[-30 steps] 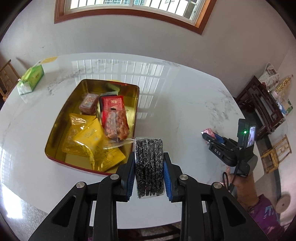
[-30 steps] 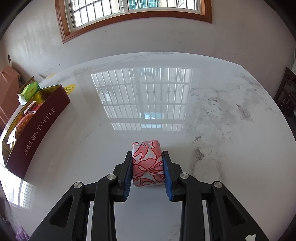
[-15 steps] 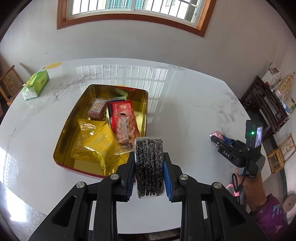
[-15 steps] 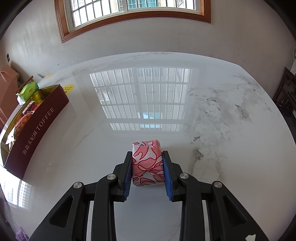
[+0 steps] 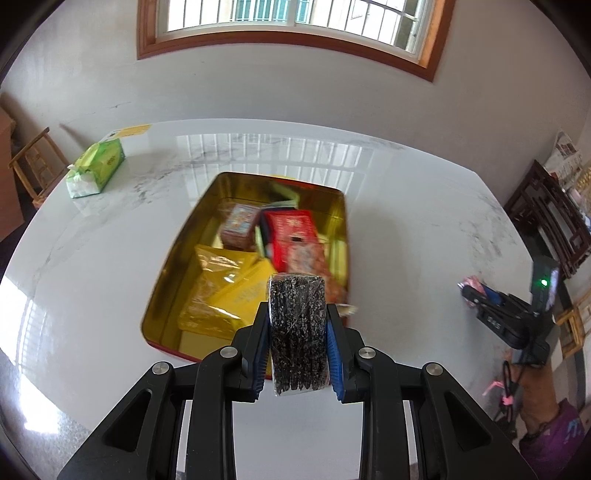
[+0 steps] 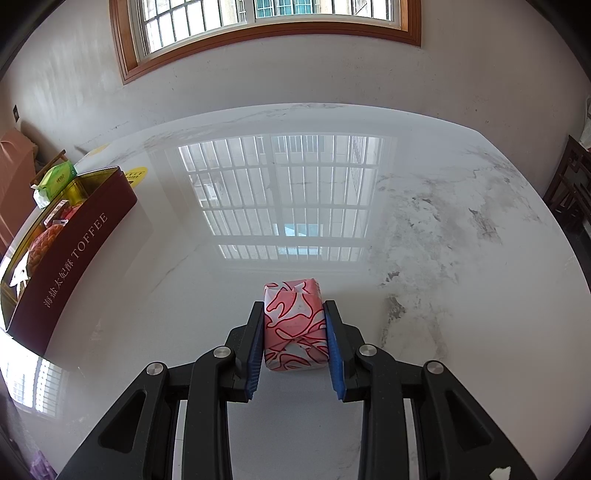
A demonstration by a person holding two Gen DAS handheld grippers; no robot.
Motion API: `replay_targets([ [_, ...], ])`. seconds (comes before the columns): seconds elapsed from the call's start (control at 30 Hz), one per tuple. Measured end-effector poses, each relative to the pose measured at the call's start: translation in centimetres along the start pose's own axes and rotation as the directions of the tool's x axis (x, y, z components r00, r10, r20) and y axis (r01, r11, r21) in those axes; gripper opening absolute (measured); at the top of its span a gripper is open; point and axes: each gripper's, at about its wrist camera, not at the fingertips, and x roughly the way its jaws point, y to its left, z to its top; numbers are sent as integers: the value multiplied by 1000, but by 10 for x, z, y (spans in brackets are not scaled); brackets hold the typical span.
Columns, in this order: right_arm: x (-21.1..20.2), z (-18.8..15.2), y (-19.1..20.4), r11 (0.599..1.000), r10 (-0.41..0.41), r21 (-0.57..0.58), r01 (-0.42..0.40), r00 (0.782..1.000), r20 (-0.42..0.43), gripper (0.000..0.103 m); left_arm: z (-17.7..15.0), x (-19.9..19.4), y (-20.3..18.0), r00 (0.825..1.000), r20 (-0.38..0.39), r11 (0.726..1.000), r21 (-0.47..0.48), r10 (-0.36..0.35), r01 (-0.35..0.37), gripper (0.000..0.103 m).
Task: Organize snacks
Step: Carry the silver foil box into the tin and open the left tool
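Left wrist cam: sits behind the left gripper, looks forward and steeply down along its fingers, close over the near end of the open gold-lined rectangular tin on the glossy white marble table.

Right wrist cam: same mount on the right gripper, also tilted down, low and near the tabletop, facing the wall with the wood-framed window.

Overlap: both catch the tin (maroon side at far left in the right view), the green tissue pack, the table and the window wall. Left view also shows the right gripper at its right edge.
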Motion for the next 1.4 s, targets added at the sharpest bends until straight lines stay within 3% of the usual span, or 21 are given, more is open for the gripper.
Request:
replay_targets([
  [0.5,0,0,0,1000,0,0,0,1000,0,28,12,31,62,997,8,997,-19,74,-74,28],
  [0.83,0,0,0,1000,1,1,-1,1000,0,28,39,59,59,997,-5,997,4,73,-73,28],
  [0.97,0,0,0,1000,-2,-1,2,1000,-1,28,46,76,64,998,-59,999,-29,19,-20,28],
  [1.13,0,0,-1,1000,-3,-1,3,1000,-1,28,54,91,63,997,-81,1000,-28,8,-10,28],
  [1.4,0,0,-1,1000,-3,1,3,1000,-1,28,73,113,61,997,-73,999,-5,38,-39,28],
])
